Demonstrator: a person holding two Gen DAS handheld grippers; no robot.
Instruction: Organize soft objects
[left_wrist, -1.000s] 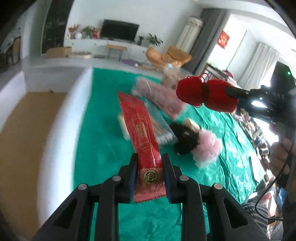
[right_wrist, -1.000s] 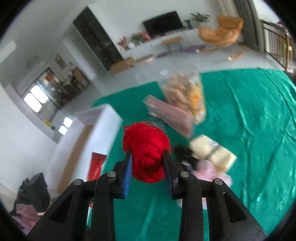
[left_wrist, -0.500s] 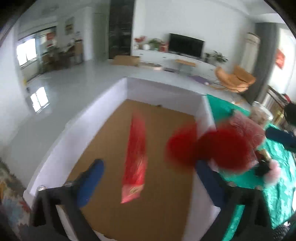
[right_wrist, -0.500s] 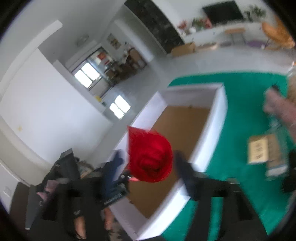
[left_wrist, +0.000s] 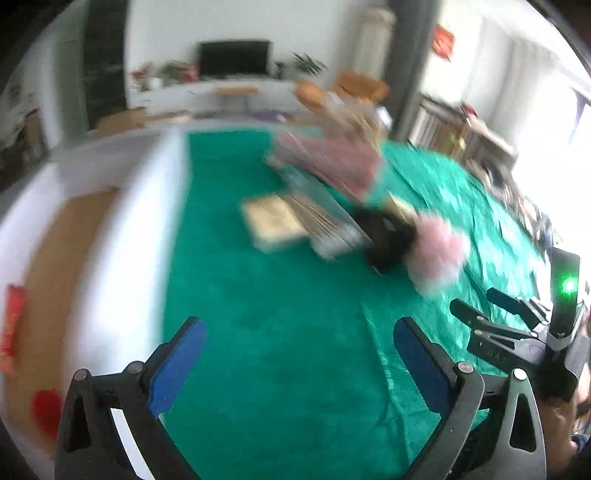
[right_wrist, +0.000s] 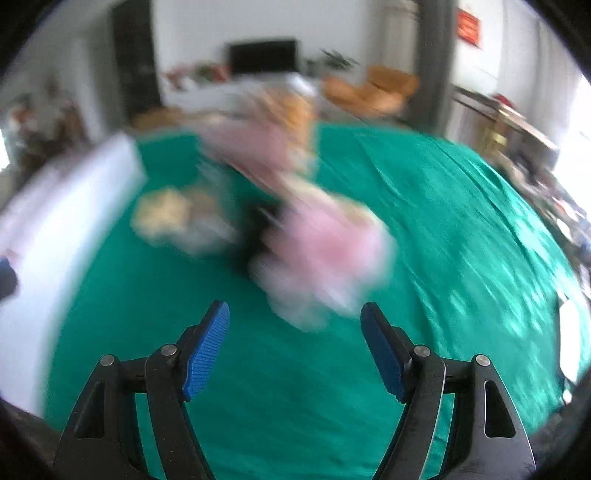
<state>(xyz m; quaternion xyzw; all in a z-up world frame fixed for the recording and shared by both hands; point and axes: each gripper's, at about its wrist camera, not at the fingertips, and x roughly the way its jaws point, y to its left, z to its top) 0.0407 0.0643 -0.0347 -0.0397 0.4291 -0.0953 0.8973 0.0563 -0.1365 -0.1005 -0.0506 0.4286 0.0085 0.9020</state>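
- Soft objects lie in two places: a pink fluffy item (right_wrist: 325, 251) and a black one (left_wrist: 388, 240) touching it sit in a loose pile on the green-covered worktop (left_wrist: 277, 350), while a red yarn ball (left_wrist: 46, 410) and a red packet (left_wrist: 11, 325) rest on the brown floor of the white box (left_wrist: 122, 258) at the left.
- Left hand-held gripper (left_wrist: 299, 362) has its blue pads wide apart with nothing between them; right hand-held gripper (right_wrist: 295, 347) is likewise spread and empty, pointing toward the pink item.
- Both views are smeared by motion (edges of the pile are hard to read), so a grasp judged from here could land off-centre.
- Likely slips:
  - Pink fluff is compressible and may squeeze out of the pads if only the outer fibres are pinched.
  - A beige packet (left_wrist: 273, 221) and a clear bundle of thin sticks (left_wrist: 325, 229) lie just beside the black item, so a wide approach could drag them along.
  - The cloth is wrinkled near the right gripper; pads coming in low could catch a fold and tug the whole pile.
  - Both grippers converging on the same pile risk colliding.
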